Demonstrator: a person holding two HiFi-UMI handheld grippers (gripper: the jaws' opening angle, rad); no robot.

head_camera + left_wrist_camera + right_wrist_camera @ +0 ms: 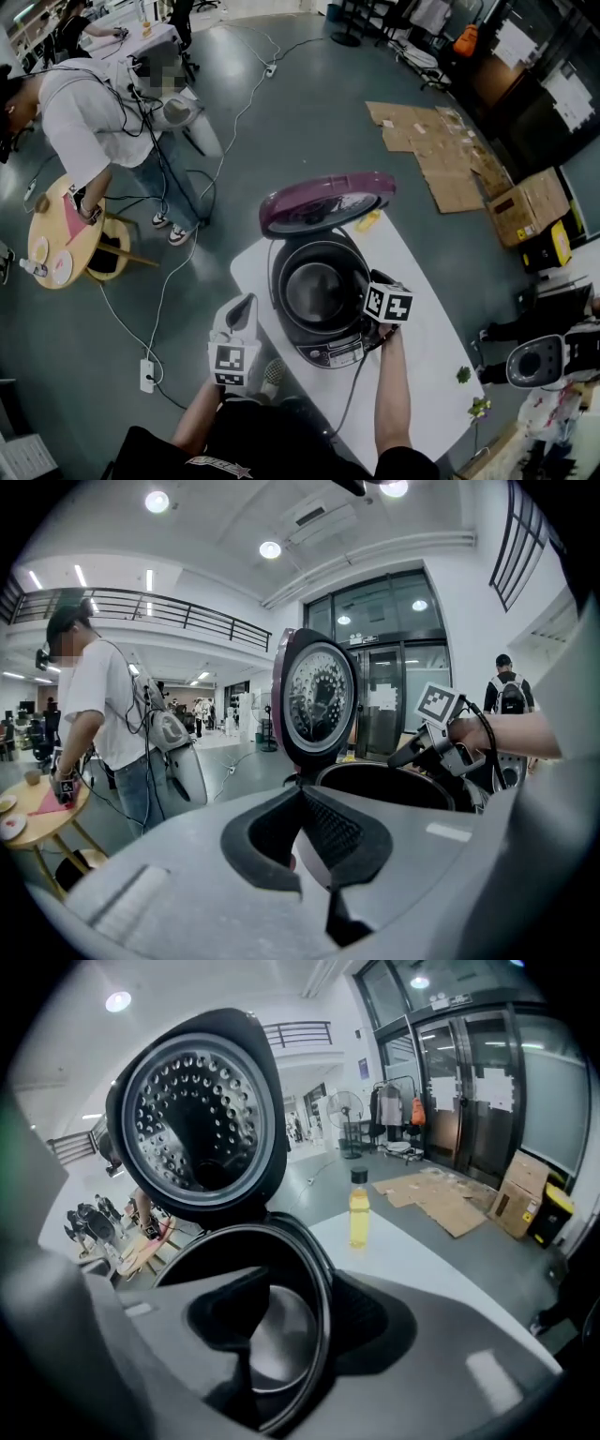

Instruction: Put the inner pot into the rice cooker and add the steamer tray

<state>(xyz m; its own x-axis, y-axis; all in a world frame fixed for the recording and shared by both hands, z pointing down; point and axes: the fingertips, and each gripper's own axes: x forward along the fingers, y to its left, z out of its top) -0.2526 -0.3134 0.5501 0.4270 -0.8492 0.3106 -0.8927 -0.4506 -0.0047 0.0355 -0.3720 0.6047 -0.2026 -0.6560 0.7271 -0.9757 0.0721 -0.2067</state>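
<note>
A rice cooker (330,354) stands on the white table (431,356) with its purple lid (323,202) tipped up and back. The metal inner pot (314,291) sits inside it. My right gripper (366,323) is at the cooker's near right rim. In the right gripper view it (305,1283) is open and straddles the pot's rim (323,1335), one jaw inside the pot and one outside, pads off the metal. My left gripper (246,305) hovers left of the cooker. Its tips (302,794) meet with nothing held, and it faces the lid (314,700).
A yellow bottle (359,1213) stands on the table behind the cooker. A person (94,112) stands at the far left beside a round wooden table (61,239). Cables and a power strip (147,375) lie on the floor; flattened cardboard (441,150) lies at the right.
</note>
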